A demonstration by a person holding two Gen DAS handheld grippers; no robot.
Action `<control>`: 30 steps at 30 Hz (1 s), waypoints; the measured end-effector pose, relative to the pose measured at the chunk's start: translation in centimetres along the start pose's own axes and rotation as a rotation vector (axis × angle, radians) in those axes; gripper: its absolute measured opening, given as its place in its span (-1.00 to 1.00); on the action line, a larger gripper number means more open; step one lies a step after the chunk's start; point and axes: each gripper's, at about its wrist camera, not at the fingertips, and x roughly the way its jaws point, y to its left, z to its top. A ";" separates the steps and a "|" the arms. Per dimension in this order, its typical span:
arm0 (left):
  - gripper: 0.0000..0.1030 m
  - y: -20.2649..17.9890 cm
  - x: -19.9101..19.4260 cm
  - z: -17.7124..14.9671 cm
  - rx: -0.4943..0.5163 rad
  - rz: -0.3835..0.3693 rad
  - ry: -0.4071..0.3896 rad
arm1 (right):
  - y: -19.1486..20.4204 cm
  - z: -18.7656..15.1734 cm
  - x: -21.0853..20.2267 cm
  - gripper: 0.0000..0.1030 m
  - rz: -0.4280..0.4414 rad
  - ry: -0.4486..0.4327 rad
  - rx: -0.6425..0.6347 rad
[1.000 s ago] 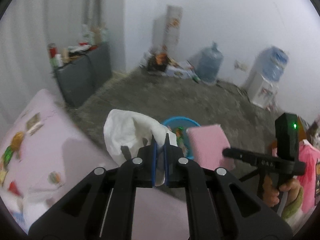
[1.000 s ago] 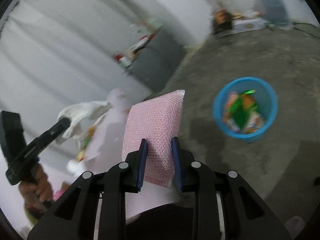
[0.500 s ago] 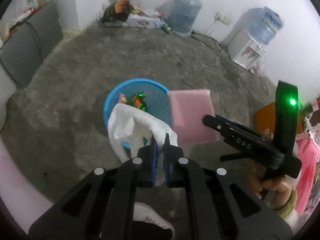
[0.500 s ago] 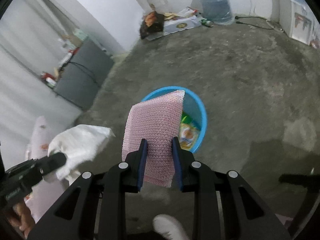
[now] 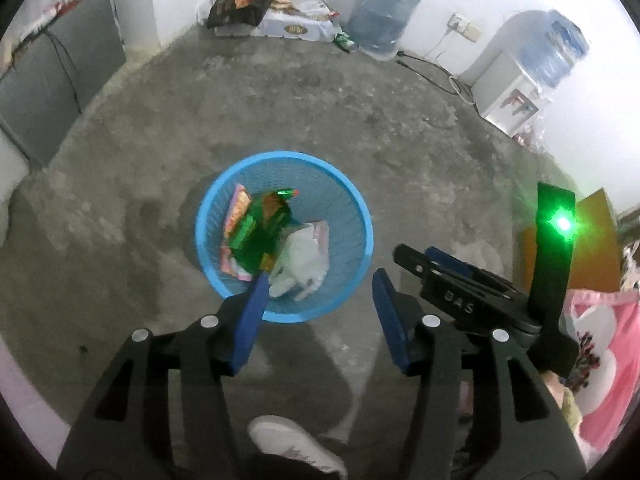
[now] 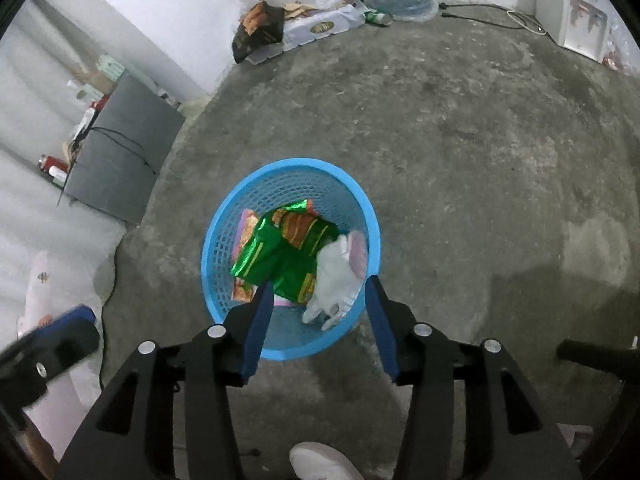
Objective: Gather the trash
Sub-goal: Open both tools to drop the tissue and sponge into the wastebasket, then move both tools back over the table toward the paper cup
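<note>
Opening wide at the left tongs (image 5: 319,280), with nothing between the blue pads. Same at the right tongs (image 6: 318,284): opening, and gripping nothing.

Lying just ahead of and below both tongs, inside the blue basket (image 5: 369,236) (image 6: 208,248) on the grey floor (image 5: 400,140):
- 1 white crumpled bag (image 5: 304,264) (image 6: 334,276), nearest the tips and a bit toward the right pad.
- 1 pink pad (image 5: 322,232) (image 6: 358,248), peeking out behind the white bag, mostly hidden.
- Shiny green wrappers (image 5: 260,236) (image 6: 280,248), farther in and toward the left pad.

Probably very light and floppy, that white bag. Best to pinch a bunched fold that sticks up, not a flat part.

Probably soft and squashy, the pink pad. Best to squeeze across its 2 flat faces, gently.

Likely thin and slippery, the wrappers. Best to nip an edge or corner and hold tight.

Looks like light plastic mesh, the basket, with a stiffer ring on top. Best to grab the rim on the near side, close to the tips, if moving it. Easy to tip over, so go slow.
</note>
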 end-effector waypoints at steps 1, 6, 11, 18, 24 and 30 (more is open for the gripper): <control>0.00 0.0 -0.7 -0.2 0.001 0.005 -0.005 | 0.1 -0.5 -0.5 -0.08 0.009 0.000 0.004; 0.10 0.5 -5.9 -1.6 -0.011 0.015 -0.045 | 1.0 -2.6 -3.1 0.12 0.066 0.008 0.003; 0.22 1.5 -11.5 -5.1 0.012 0.075 -0.055 | 3.5 -5.0 -6.0 0.27 0.133 0.021 -0.051; 0.32 6.1 -21.4 -12.2 -0.093 0.179 -0.131 | 9.1 -7.8 -10.4 0.43 0.225 0.037 -0.218; 0.42 10.0 -30.7 -18.9 -0.208 0.252 -0.285 | 13.7 -9.7 -14.0 0.56 0.282 0.027 -0.343; 0.48 14.1 -38.3 -26.3 -0.364 0.366 -0.419 | 18.1 -12.3 -15.7 0.56 0.327 0.048 -0.460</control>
